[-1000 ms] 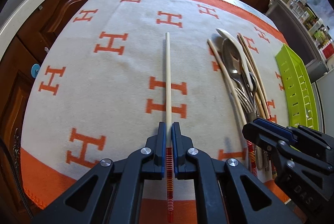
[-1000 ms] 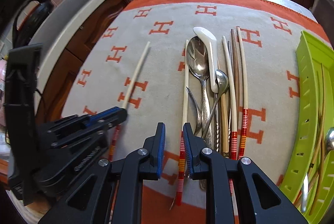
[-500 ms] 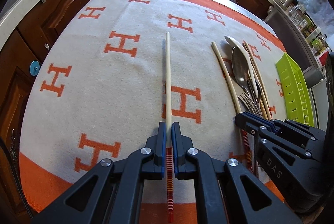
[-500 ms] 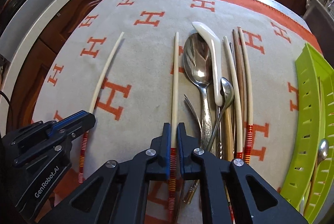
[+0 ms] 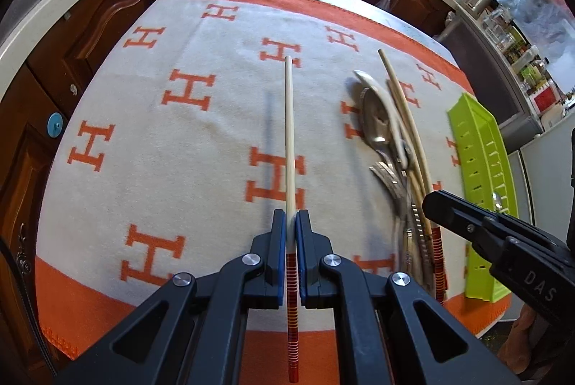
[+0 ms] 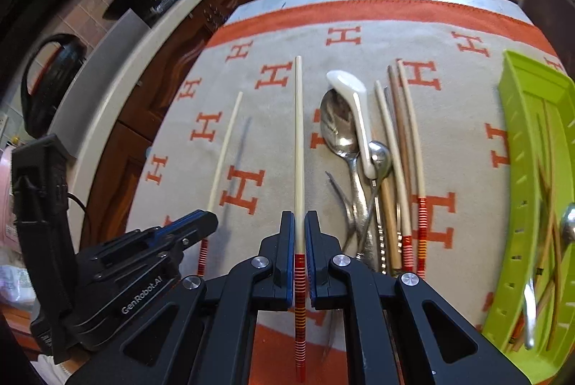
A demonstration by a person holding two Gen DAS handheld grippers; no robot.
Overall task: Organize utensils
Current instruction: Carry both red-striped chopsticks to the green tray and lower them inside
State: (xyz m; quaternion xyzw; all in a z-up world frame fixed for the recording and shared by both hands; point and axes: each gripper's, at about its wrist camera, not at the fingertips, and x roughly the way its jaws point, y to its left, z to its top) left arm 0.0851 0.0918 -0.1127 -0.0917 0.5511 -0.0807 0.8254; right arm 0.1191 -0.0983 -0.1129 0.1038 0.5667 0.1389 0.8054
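Each gripper is clamped on one chopstick. The left gripper [image 5: 291, 221] holds the left chopstick [image 5: 289, 133] near its red-banded butt end; the pale shaft runs straight ahead from the jaws, along the line the gripper points. The right gripper [image 6: 298, 223] holds the right chopstick [image 6: 298, 148] in the same manner, gripped just above the red and yellow banding, shaft pointing directly forward. A shadow on the cloth [image 5: 179, 140] beside the left chopstick indicates it is clear of the bench, not lying on it.

The relation that governs the coming move: the green tray [image 6: 521, 169] lies to the right of both grippers, its long axis roughly parallel to both held chopsticks. The right hand is the nearer of the two. The pile of loose utensils [image 6: 363, 148], spoons, a fork and further chopsticks, lies between the right gripper and the tray, so any transfer probably has to pass over it.

Both held chopsticks are slender, cream-coloured and tapered, with striped butt ends. The tray already contains chopsticks and a metal spoon. Judged from this, the step in hand is carrying a matched pair to the tray; little turning should be required, as the axes already agree.
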